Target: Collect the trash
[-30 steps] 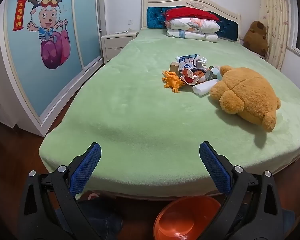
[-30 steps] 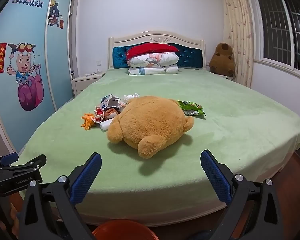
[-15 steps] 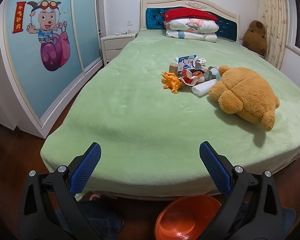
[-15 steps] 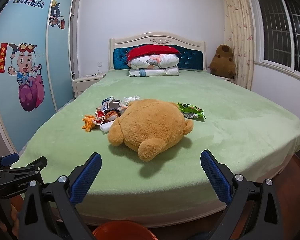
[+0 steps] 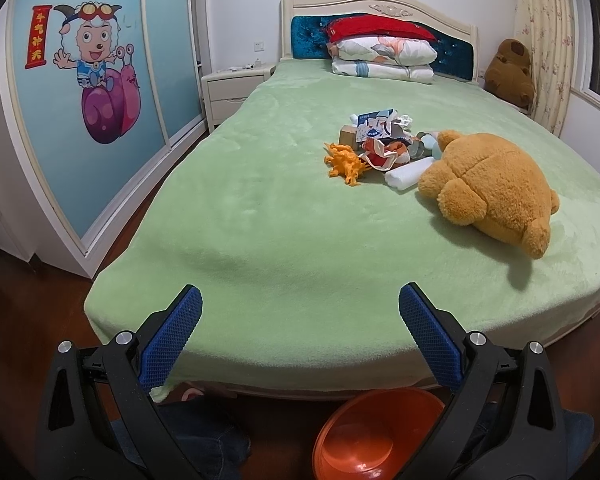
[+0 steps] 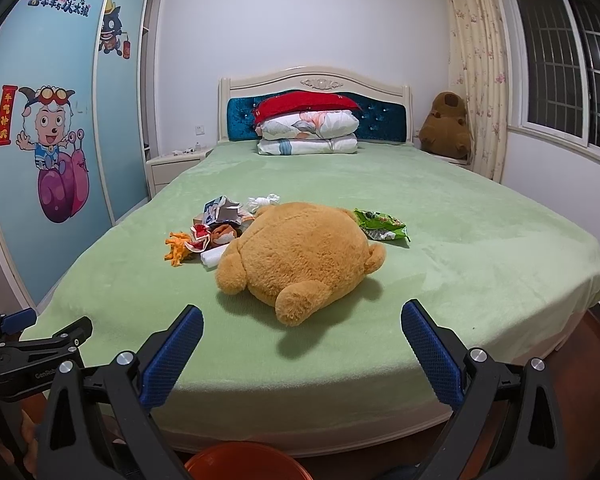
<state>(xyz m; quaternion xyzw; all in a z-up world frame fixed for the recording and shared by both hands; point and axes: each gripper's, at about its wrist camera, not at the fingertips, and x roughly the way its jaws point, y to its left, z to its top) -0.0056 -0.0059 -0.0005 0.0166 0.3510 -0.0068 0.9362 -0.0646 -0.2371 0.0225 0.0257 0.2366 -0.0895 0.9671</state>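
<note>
Both views have edged back; crumpled trash pile (image 5: 380, 140) ahead of wide-spread left gripper (image 5: 300, 320) and right gripper (image 6: 302, 328), orange basin (image 5: 376, 436) below, empty.

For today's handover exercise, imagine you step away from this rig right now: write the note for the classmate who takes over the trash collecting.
Left claw: open, empty, at the foot of the bed.
Right claw: open, empty, also at the foot.
Trash pile lies mid-bed beside the plush bear; green snack bag lies beyond the bear.
Orange basin is on the floor below the claws.
Done: nothing in the basin that I can see.
Left: all trash.
</note>
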